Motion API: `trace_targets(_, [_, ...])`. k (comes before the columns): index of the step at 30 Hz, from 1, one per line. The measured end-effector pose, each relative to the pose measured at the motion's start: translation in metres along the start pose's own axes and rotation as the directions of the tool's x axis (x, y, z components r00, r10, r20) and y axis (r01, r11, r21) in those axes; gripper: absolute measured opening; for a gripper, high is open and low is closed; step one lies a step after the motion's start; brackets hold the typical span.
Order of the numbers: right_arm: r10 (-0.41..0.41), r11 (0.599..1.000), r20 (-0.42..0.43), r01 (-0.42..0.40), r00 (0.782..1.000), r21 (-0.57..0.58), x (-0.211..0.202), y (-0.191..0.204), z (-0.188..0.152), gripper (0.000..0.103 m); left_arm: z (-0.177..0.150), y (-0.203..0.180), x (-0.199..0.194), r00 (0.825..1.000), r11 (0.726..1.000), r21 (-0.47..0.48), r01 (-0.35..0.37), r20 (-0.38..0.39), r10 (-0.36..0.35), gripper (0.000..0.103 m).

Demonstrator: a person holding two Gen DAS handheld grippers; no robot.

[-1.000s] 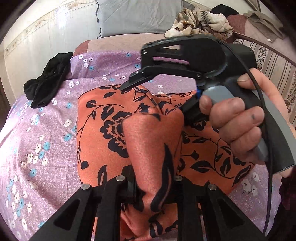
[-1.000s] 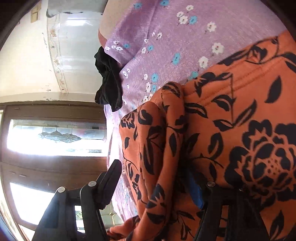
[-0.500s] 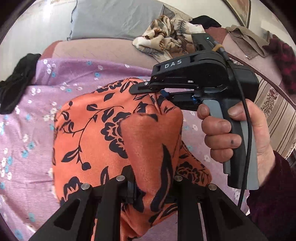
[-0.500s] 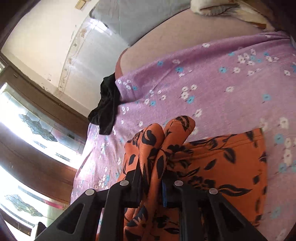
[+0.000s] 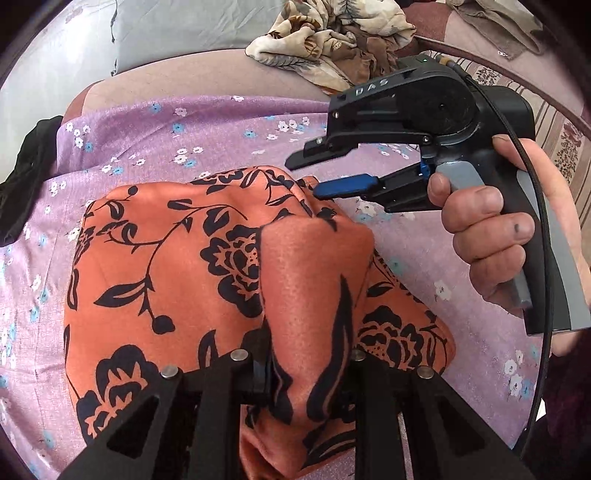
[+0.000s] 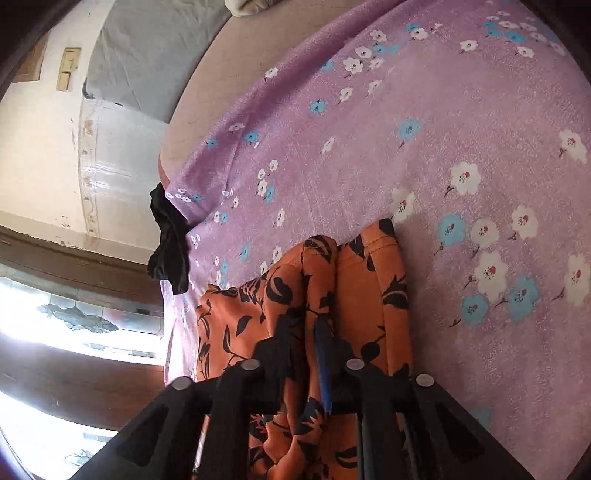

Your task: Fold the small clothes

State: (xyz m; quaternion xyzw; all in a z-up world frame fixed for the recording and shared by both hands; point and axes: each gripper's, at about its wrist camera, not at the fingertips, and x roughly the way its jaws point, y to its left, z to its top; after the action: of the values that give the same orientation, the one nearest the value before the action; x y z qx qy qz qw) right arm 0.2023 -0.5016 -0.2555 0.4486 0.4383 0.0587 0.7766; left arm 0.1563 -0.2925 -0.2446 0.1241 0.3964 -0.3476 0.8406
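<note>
The orange garment with a black flower print (image 5: 166, 280) lies on a lilac bedspread with small white and blue flowers (image 5: 207, 125), bunched and partly doubled over on itself rather than flat. The left gripper (image 5: 306, 373) is closed on a raised fold of this cloth: in the left wrist view the fabric rises in a thick ridge between the two fingers and both press against it. The right gripper (image 5: 314, 177), held in the person's right hand (image 5: 491, 236), stands at the far right corner of the garment. Its jaws have just been opening; in the left wrist view they stand apart, the upper black finger clear of the cloth and the lower finger with its blue pad (image 5: 347, 186) just at the garment's edge. In the right wrist view a fold of the same orange cloth (image 6: 321, 280) sits between the fingers of the right gripper (image 6: 314, 332), but the pads do not appear to press on it. No container is in view; the loose items lie directly on the bed. A black piece of clothing (image 5: 26, 177) hangs over the left edge of the bedspread, well apart from the orange garment. Further back, a crumpled beige patterned cloth (image 5: 332, 37) lies beside a grey pillow (image 5: 184, 33). In the right wrist view a wooden-framed window (image 6: 74, 332) shows beyond the bed's edge.
</note>
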Motion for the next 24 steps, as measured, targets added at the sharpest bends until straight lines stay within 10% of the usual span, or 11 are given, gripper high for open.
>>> trace_targets(2, [0.030, 1.000, 0.026, -0.030, 0.999, -0.005, -0.008, 0.003, -0.003, 0.068, 0.000, -0.002, -0.003, 1.000, 1.000, 0.014, -0.015, 0.000, 0.015, 0.020])
trace_targets(5, [0.055, 0.998, 0.036, -0.055, 0.998, -0.019, -0.014, 0.006, -0.005, 0.071, 0.005, -0.005, -0.005, 1.000, 0.999, 0.024, -0.030, -0.005, 0.030, 0.020])
trace_targets(13, [0.006, 0.996, -0.058, -0.011, 0.998, -0.092, 0.027, 0.020, -0.016, 0.019, 0.010, -0.014, -0.005, 0.998, 0.997, 0.044, -0.067, -0.012, 0.067, 0.020])
trace_targets(20, [-0.007, 0.981, 0.087, 0.023, 0.996, -0.191, -0.019, 0.039, -0.006, 0.015, 0.029, -0.038, -0.012, 0.999, 0.999, 0.047, -0.003, 0.036, 0.001, 0.022])
trace_targets(24, [-0.111, 0.982, 0.010, 0.111, 0.994, -0.151, -0.010, 0.008, 0.002, 0.016, 0.011, -0.034, 0.007, 0.995, 1.000, 0.001, 0.003, -0.102, -0.002, 0.062])
